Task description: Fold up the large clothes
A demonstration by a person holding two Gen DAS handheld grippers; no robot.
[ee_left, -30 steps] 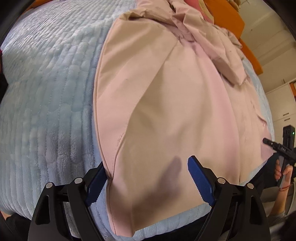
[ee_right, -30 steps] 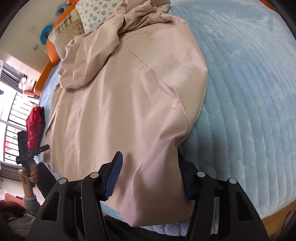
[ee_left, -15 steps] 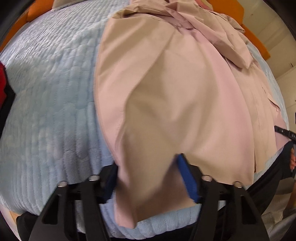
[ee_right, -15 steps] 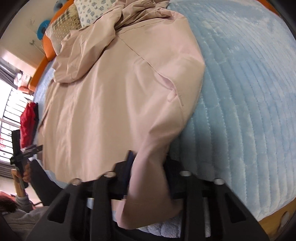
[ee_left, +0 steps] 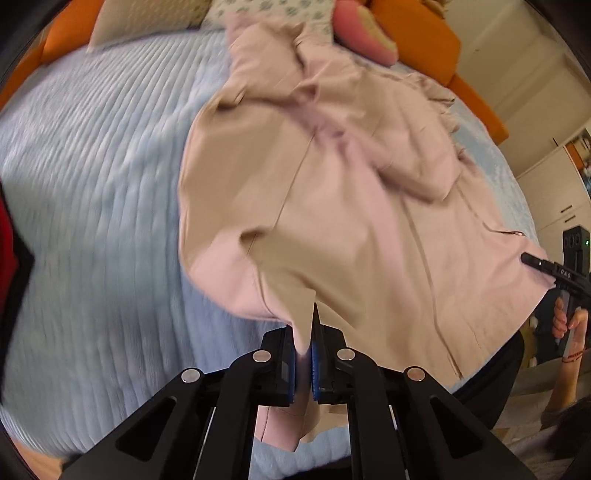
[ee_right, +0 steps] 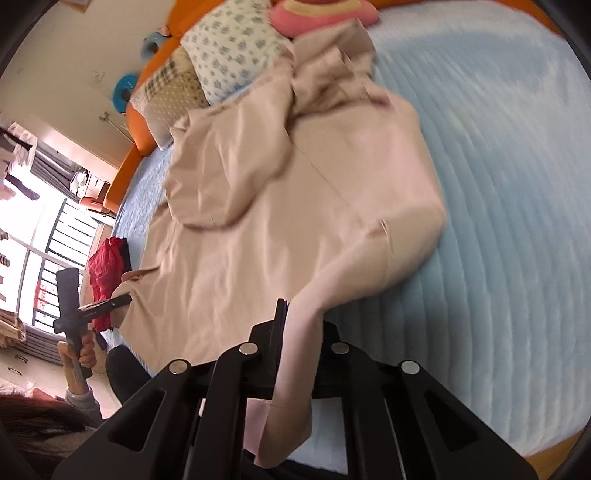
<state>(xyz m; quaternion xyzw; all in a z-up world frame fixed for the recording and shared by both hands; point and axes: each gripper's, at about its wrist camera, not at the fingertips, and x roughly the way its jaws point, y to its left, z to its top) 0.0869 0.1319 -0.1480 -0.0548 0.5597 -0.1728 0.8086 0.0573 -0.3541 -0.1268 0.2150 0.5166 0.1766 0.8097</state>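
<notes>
A large pale pink jacket (ee_left: 351, 221) lies spread on a light blue quilted bed (ee_left: 92, 184), its top bunched near the pillows. My left gripper (ee_left: 303, 343) is shut on the near left corner of its hem, and the cloth rises in a ridge to the blue pads. In the right wrist view the jacket (ee_right: 277, 221) stretches up from the bed (ee_right: 517, 184) to my right gripper (ee_right: 299, 332). Its jaws are closing, with a gathered strip of the hem pinched between them. Each gripper also shows at the other view's edge: the right gripper (ee_left: 532, 258), the left gripper (ee_right: 122, 301).
Patterned pillows (ee_right: 236, 48) and a pink cushion (ee_right: 317, 14) lean on the orange headboard (ee_left: 436, 40). A red cloth (ee_right: 105, 273) lies at the bed's left edge by a bright window. A person's hands (ee_right: 86, 354) hold the gripper handles. Cupboards (ee_left: 561, 192) stand at the right.
Both grippers went from open over the hem to closed on it. Both then rose, pulling the near edge of the jacket up off the bed, so more of the pillows shows.
</notes>
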